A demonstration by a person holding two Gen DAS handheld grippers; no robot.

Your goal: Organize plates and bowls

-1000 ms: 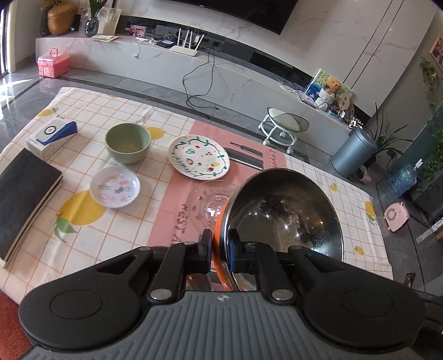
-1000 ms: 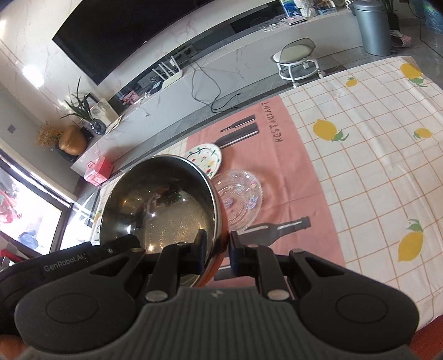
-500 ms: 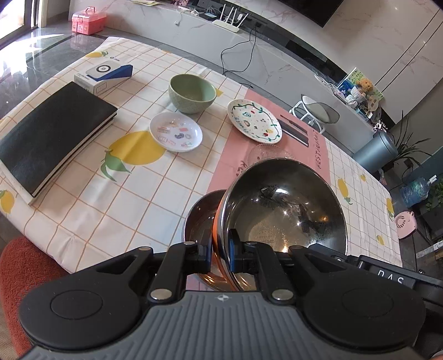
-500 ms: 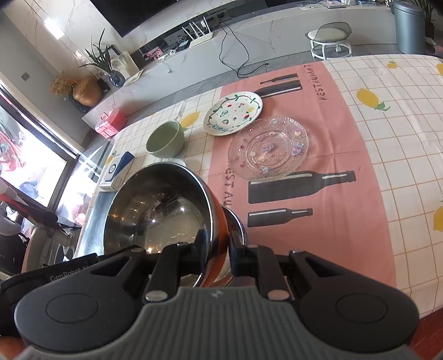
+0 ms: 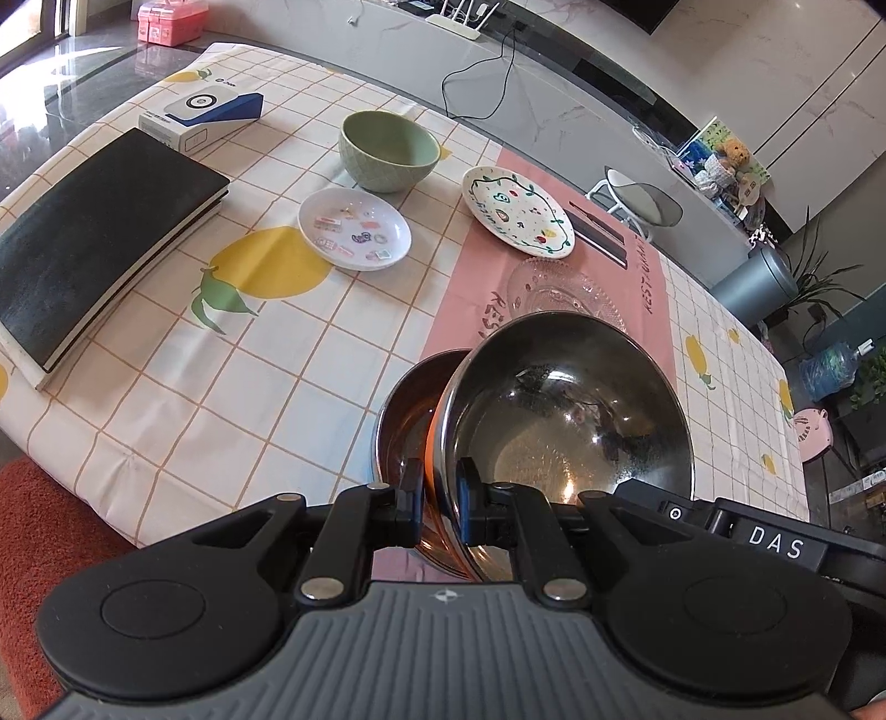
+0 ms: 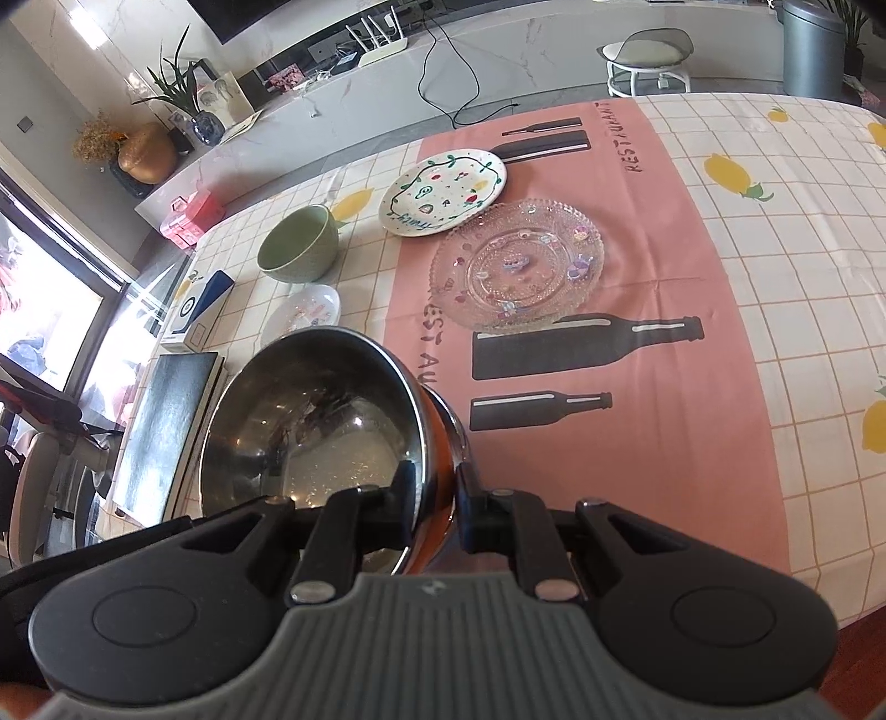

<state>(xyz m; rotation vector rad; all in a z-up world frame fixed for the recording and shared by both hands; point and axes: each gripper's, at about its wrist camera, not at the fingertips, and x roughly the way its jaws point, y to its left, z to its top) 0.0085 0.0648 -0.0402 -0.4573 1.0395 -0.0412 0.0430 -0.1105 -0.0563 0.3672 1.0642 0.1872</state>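
A steel bowl (image 5: 570,410) with an orange outer wall hangs tilted over the near part of the table. My left gripper (image 5: 440,487) is shut on its near rim. My right gripper (image 6: 434,487) is shut on the rim of the same steel bowl (image 6: 310,415) from the other side. Under it, partly covered, a second steel bowl (image 5: 407,421) stands on the cloth. Farther back lie a green bowl (image 5: 387,147), a small white sticker plate (image 5: 354,227), a painted plate (image 5: 518,210) and a glass plate (image 6: 515,266).
A black notebook (image 5: 88,238) and a blue-and-white box (image 5: 205,113) lie at the table's left end. The checked lemon tablecloth (image 6: 775,288) runs to the right. Beyond the table stand a white stool (image 6: 648,55) and a grey bin (image 6: 811,44).
Both grippers have carried the steel bowl down and back toward the table's near edge. The second steel bowl has come into view beneath it.
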